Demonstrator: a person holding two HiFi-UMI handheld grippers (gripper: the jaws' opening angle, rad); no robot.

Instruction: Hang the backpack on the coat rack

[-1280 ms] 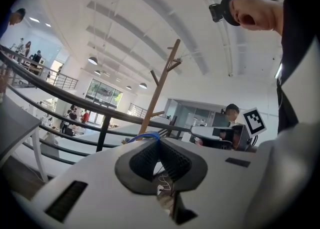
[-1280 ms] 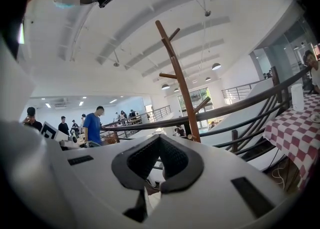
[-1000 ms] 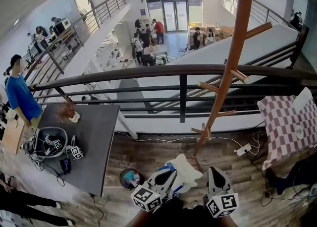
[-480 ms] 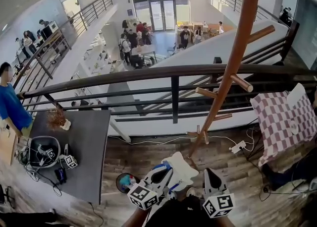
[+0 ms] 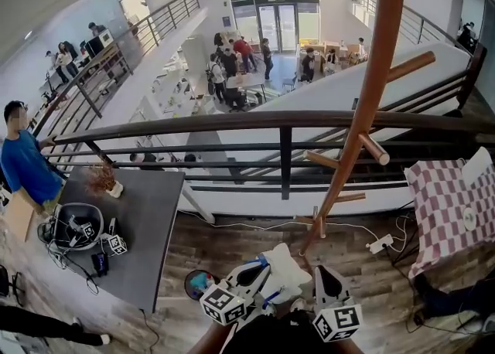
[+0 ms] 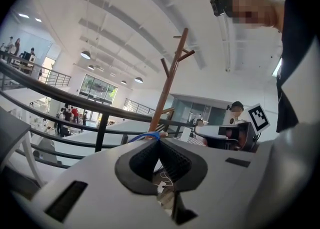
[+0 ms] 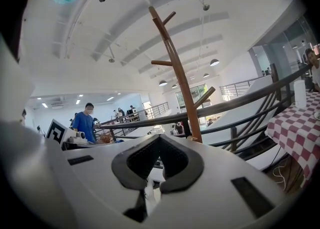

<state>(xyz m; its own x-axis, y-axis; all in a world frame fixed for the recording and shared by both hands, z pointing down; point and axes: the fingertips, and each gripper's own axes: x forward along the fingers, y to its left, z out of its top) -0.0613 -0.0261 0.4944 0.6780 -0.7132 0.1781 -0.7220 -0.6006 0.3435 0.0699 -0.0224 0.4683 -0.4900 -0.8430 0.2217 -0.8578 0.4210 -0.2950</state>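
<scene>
- Head view: the coat rack [image 5: 363, 105] is a brown wooden pole with short pegs. It leans across the frame in front of the dark railing [image 5: 286, 120], and its foot is on the plank floor.
- Head view: the backpack [image 5: 290, 263], white with blue edging, is low in the middle of the frame and near the rack's foot. It is on no peg.
- Head view: the left gripper [image 5: 261, 267] is at the backpack's left edge. The right gripper [image 5: 319, 271] is just beside its right edge. Both marker cubes are at the bottom of the frame.
- Head view, surroundings: there is a dark table [image 5: 147, 221] at left with cabled gear on it. A person in a blue top [image 5: 27, 163] stands beyond the table. A checked cloth [image 5: 448, 198] is at right.
- Left gripper view: the jaws are pinched together at the tips with a blue strap [image 6: 146, 136] caught between the pads. The strap curves away to the left.
- Left gripper view: the rack [image 6: 167, 85] stands straight ahead behind the railing. The right gripper's marker cube shows at right.
- Right gripper view: the jaws are closed and the pads meet at the tip. I can make out nothing between the pads. Something white shows through the gap lower down, but I cannot tell what it is.
- Right gripper view: the rack [image 7: 180, 83] rises just past the jaw tips, and the checked cloth is at the far right.
</scene>
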